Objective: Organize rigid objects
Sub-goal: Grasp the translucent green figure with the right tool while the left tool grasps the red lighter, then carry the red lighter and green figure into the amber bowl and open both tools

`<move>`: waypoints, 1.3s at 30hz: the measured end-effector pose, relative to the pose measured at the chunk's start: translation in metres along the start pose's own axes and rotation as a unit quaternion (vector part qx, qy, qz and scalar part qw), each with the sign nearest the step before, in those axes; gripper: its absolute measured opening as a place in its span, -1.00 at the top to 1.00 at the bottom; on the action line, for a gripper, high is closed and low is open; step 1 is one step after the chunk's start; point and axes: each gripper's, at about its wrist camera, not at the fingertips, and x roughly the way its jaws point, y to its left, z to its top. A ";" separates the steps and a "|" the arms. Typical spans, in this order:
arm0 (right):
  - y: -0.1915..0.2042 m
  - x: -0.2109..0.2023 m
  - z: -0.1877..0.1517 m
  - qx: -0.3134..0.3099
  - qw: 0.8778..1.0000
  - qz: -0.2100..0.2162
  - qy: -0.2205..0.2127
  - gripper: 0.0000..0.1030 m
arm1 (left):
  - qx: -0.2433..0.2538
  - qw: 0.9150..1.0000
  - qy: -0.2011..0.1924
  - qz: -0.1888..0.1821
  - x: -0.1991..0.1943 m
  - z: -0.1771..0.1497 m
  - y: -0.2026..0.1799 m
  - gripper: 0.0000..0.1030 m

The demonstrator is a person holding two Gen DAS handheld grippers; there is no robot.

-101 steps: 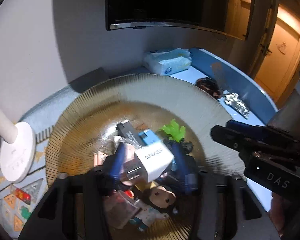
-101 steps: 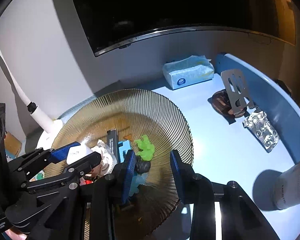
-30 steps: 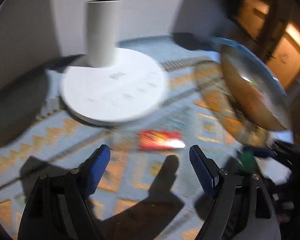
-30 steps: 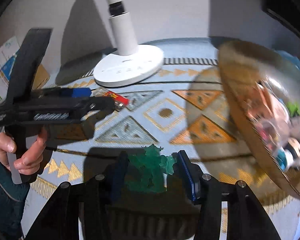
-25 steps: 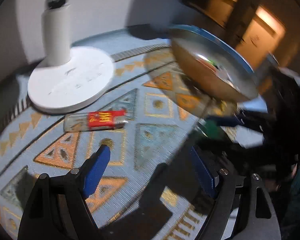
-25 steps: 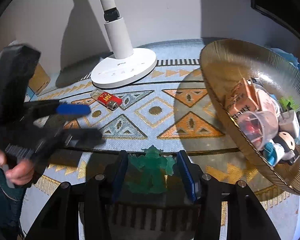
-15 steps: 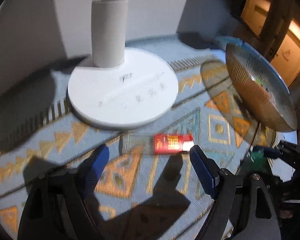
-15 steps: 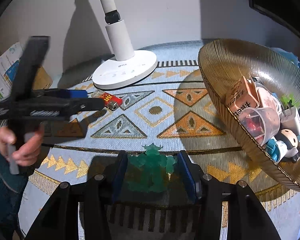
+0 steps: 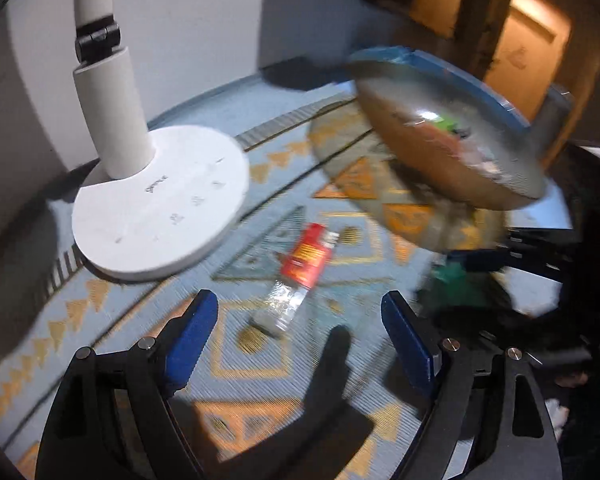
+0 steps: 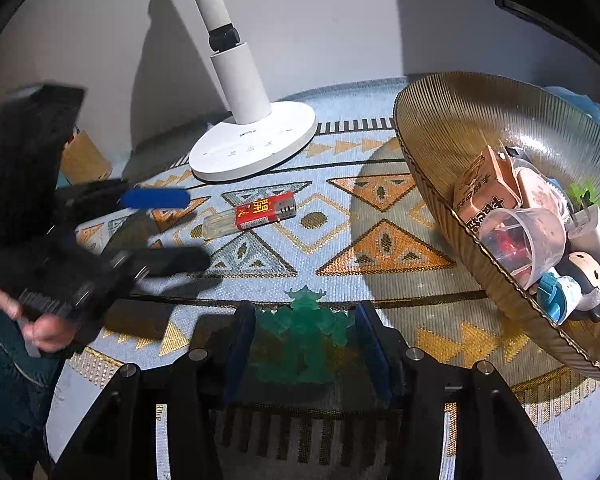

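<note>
Since half a second ago, left gripper (image 9: 300, 316) has swung; lighter (image 9: 300, 268) now at 12 o'clock between wide jaws. Advise straddling its narrow sides. Right gripper (image 10: 306, 334) clamps green figure (image 10: 304, 332)

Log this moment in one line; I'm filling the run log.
left gripper: open, over lighter | right gripper: shut on green figure | bowl: full
</note>
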 end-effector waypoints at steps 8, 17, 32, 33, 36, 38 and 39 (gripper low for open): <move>-0.001 0.000 0.000 0.000 1.000 0.003 -0.002 0.02 | 0.036 0.999 0.013 0.034 0.035 0.012 -0.014 -0.32; 0.008 -0.012 -0.004 -0.021 0.999 -0.009 -0.034 0.02 | -0.058 0.993 -0.007 0.107 0.008 -0.009 -0.017 0.60; 0.039 -0.034 -0.030 -0.098 0.994 -0.027 -0.034 -0.02 | -0.221 0.958 -0.075 0.167 -0.068 -0.121 -0.029 0.60; 0.038 -0.040 -0.034 -0.098 0.994 -0.024 -0.035 -0.02 | -0.217 0.956 -0.086 0.178 -0.070 -0.117 -0.032 0.60; 0.031 -0.044 -0.040 -0.086 0.996 -0.004 -0.025 -0.04 | -0.201 0.958 -0.100 0.177 -0.073 -0.118 -0.038 0.60; 0.028 -0.047 -0.045 -0.085 0.996 -0.001 -0.020 -0.03 | -0.199 0.960 -0.095 0.175 -0.072 -0.118 -0.038 0.60; 0.028 -0.049 -0.049 -0.090 0.996 -0.005 -0.016 -0.03 | -0.199 0.960 -0.098 0.173 -0.073 -0.118 -0.038 0.60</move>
